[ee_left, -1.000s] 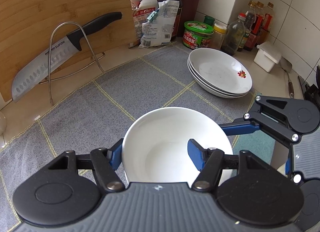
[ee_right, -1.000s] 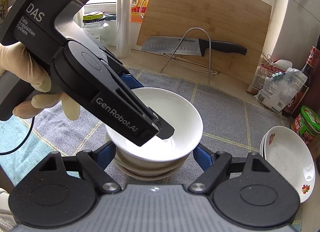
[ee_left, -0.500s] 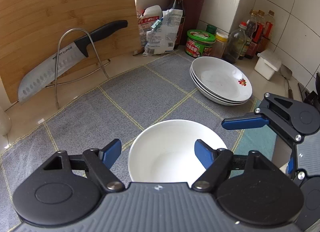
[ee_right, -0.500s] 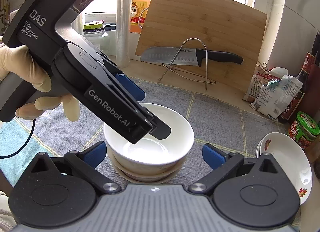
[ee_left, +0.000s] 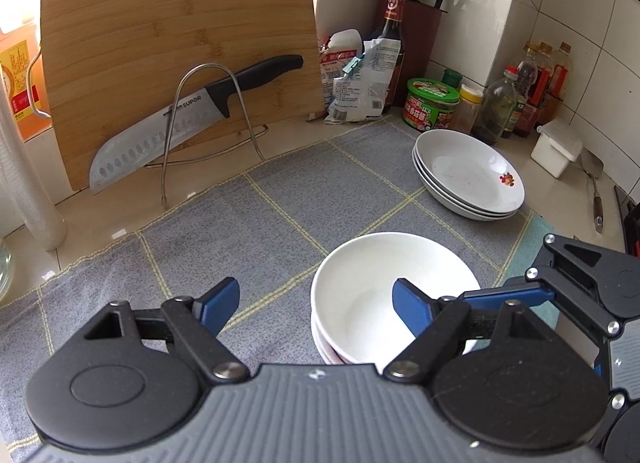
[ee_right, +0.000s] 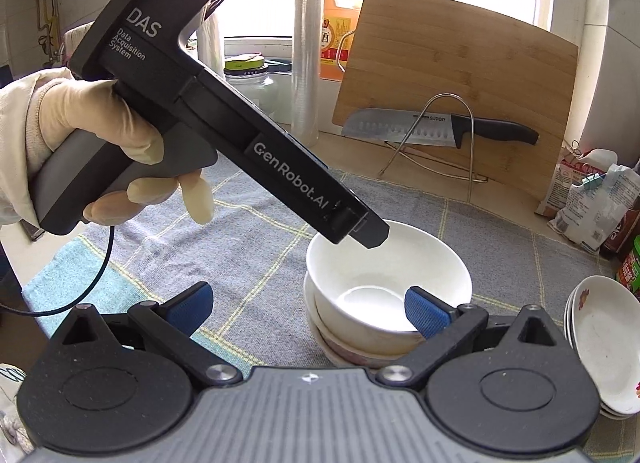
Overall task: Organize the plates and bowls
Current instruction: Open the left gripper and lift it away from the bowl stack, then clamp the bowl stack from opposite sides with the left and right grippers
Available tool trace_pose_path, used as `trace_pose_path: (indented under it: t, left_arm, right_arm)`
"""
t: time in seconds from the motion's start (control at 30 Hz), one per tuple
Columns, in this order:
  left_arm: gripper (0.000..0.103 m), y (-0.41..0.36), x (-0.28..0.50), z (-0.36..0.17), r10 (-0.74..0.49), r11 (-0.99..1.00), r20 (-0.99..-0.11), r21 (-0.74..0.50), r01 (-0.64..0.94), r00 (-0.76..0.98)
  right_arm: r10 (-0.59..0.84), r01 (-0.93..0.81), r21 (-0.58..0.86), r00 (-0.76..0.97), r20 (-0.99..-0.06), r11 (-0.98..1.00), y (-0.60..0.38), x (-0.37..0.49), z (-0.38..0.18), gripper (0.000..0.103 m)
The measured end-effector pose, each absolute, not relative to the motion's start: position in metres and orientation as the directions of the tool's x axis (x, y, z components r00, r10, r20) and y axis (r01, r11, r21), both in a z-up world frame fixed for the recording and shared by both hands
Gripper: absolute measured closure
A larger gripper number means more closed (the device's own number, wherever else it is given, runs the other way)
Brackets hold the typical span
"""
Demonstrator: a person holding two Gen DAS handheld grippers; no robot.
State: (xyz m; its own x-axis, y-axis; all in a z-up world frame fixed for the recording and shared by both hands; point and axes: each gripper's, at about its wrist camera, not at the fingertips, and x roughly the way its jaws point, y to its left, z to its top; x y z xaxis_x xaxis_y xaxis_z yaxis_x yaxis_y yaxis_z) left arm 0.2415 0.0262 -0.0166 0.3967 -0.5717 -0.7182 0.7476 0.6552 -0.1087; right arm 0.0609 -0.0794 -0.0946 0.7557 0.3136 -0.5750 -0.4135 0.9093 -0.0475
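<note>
Bowl stack released; both grippers to be drawn clear.
Left gripper (ee_left: 316, 305), just opened, is seen half-wide and empty; bowl stack (ee_left: 394, 299) stands mid-mat (ee_left: 248, 223), plates (ee_left: 470, 175) near its right edge; right gripper (ee_right: 308, 309) gapes wide, empty. Rims should not be clipped in withdrawal.

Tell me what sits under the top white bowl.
The top white bowl is nested in at least two more bowls on the grey cloth. Their insides are covered.
</note>
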Motion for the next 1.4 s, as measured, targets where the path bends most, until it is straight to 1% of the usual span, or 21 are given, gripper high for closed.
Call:
trace_pose_path:
  t: [0.33,0.6,0.8,0.9,1.07,1.37,1.4]
  left_arm:
    - [0.02,0.047,0.228,-0.018,-0.591,0.627,-0.715,-0.116,0.77,0.374]
    - [0.017,0.068,0.218,-0.025,-0.619,0.586,-0.712,-0.138,0.799,0.331]
    - [0.017,0.07,0.207,-0.041,-0.628,0.562,-0.722,-0.163,0.811,0.29]
    - [0.017,0.065,0.203,-0.054,-0.614,0.571,-0.739,-0.175,0.802,0.276]
    - [0.017,0.05,0.199,-0.077,-0.547,0.618,-0.791,-0.162,0.77,0.273]
    - [0.017,0.014,0.195,-0.1,-0.446,0.671,-0.847,-0.103,0.734,0.288]
    - [0.015,0.012,0.193,-0.101,-0.441,0.677,-0.844,-0.089,0.73,0.306]
  right_arm:
    - [0.269,-0.381,-0.078,0.769,-0.58,0.921,-0.064,0.052,-0.097,0.0]
    - [0.175,-0.295,-0.119,0.796,-0.579,0.948,-0.065,0.037,-0.091,0.0]
    - [0.097,-0.249,-0.156,0.767,-0.635,0.956,-0.086,0.035,-0.104,0.0]
    - [0.086,-0.255,-0.159,0.737,-0.67,0.954,-0.102,0.045,-0.12,0.0]
    - [0.094,-0.293,-0.156,0.687,-0.72,0.943,-0.125,0.072,-0.146,0.0]
    - [0.217,-0.43,-0.105,0.633,-0.743,0.897,-0.157,0.1,-0.168,0.0]
    - [0.24,-0.447,-0.088,0.623,-0.744,0.89,-0.16,0.102,-0.17,0.0]
